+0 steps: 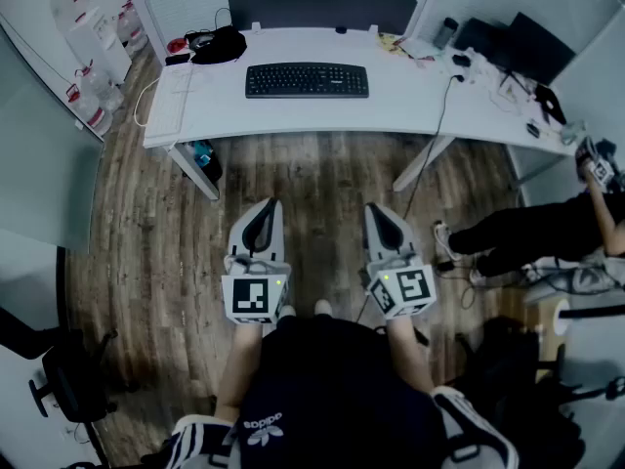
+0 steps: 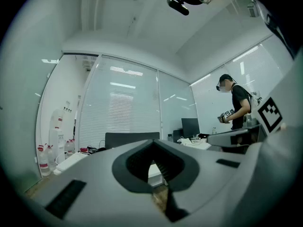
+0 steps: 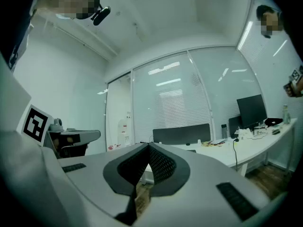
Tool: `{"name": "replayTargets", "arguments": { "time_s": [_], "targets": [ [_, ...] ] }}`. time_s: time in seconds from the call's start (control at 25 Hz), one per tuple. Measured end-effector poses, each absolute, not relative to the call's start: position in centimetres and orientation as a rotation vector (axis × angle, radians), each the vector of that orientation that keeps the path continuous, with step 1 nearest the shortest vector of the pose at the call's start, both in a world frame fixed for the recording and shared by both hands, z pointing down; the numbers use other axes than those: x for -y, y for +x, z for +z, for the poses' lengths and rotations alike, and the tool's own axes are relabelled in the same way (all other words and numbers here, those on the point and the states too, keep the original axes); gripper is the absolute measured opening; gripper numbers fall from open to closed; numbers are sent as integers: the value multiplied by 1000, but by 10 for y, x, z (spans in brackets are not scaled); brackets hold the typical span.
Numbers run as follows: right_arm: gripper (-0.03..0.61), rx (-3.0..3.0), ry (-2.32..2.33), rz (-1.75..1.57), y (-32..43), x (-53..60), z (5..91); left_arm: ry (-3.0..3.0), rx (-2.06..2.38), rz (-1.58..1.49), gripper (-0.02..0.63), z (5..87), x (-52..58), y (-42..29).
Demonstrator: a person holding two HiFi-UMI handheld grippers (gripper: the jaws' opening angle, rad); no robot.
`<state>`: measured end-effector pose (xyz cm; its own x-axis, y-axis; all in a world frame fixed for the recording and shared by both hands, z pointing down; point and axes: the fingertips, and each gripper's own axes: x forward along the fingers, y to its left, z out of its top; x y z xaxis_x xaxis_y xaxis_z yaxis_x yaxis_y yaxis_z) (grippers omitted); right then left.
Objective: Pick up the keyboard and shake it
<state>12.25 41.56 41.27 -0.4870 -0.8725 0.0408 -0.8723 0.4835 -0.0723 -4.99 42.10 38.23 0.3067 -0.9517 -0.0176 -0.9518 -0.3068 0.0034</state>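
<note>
Keyboard (image 1: 307, 80): black, long, full set of keys in rows, with a separate block of keys at its right end. It lies flat near the middle of a white desk (image 1: 293, 117), long side parallel to the desk's front edge, nothing on top of it, nothing touching it.

Behind it, at the desk's far edge, a dark panel (image 1: 322, 8). Left of it, a black bundle (image 1: 217, 45) near the back corner. Right end of the desk is cluttered, with a dark monitor (image 1: 537, 42) and a black cable (image 1: 437, 130) hanging over the front edge toward the floor.

Left gripper (image 1: 266, 208): held level over the wooden floor (image 1: 322, 179), in front of the desk, well apart from the keyboard. Its own view shows the jaws pressed together at the tips, nothing between them (image 2: 152, 145).

Right gripper (image 1: 376, 213): beside the left one, also level and well short of the desk. Jaws closed tip to tip, empty (image 3: 147, 148).

Both point toward the desk, marker cubes facing up.

Water bottles (image 1: 93, 37) stand at far left. A second person (image 1: 547, 233) is at the right edge of the head view
</note>
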Motion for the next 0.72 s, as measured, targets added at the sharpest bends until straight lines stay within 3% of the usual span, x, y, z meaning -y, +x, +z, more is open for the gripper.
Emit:
{"name": "replayTargets", "arguments": {
  "time_s": [0.72],
  "targets": [
    [3,-2716,-1585,-56,85,-425,408,-2574,-1797,22,4,383,-424,-80]
  ]
}}
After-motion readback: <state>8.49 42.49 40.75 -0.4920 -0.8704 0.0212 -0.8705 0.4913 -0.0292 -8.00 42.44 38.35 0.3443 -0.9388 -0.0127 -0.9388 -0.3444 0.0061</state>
